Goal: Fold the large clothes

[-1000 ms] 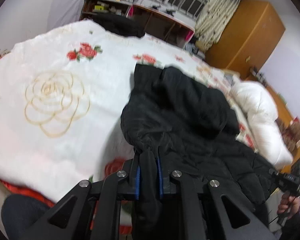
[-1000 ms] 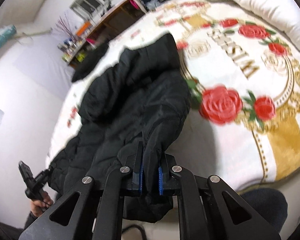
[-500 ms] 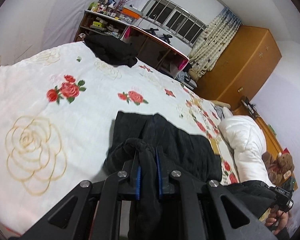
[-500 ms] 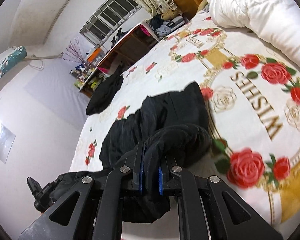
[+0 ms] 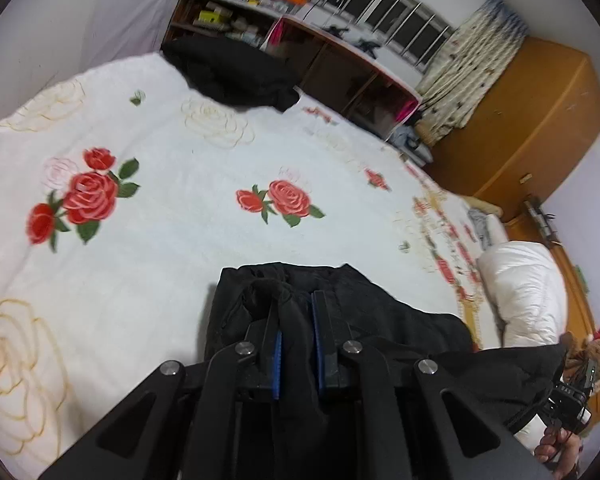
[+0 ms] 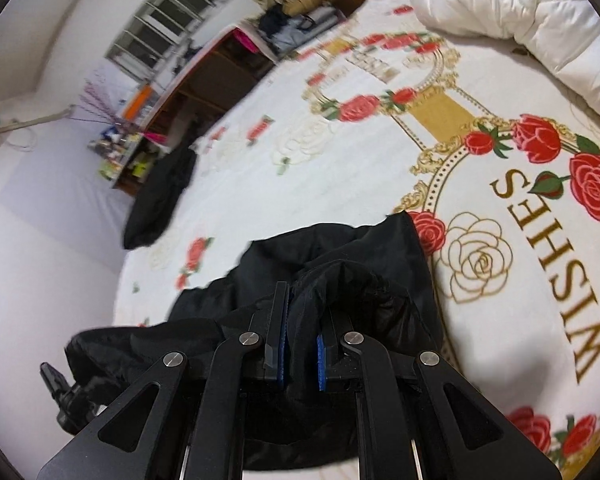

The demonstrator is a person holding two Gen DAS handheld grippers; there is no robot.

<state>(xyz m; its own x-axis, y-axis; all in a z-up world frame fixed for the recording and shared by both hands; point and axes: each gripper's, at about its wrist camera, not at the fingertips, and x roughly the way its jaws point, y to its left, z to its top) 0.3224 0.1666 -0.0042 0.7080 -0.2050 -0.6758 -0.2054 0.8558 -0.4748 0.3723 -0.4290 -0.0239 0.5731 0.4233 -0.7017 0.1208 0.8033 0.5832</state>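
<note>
A black padded jacket [image 5: 380, 312] lies at the near edge of the bed, doubled over itself, and also shows in the right wrist view [image 6: 340, 252]. My left gripper [image 5: 296, 312] is shut on a bunched edge of the jacket, held over the folded part. My right gripper [image 6: 300, 308] is shut on another bunched edge of the same jacket. The right gripper shows at the far right of the left wrist view [image 5: 568, 396]. The left gripper shows at the lower left of the right wrist view [image 6: 64, 396].
The bed has a white quilt with red roses [image 5: 180, 208]. A second black garment [image 5: 232, 72] lies at the bed's far side. A white duvet [image 6: 520, 20] is piled at the head. Shelves [image 5: 236, 12], a desk and an orange wardrobe [image 5: 532, 120] stand beyond.
Both grippers have carried the jacket's near edge forward and over the rest of the garment. The jacket now looks shorter and doubled. More of the bed beyond shows.
</note>
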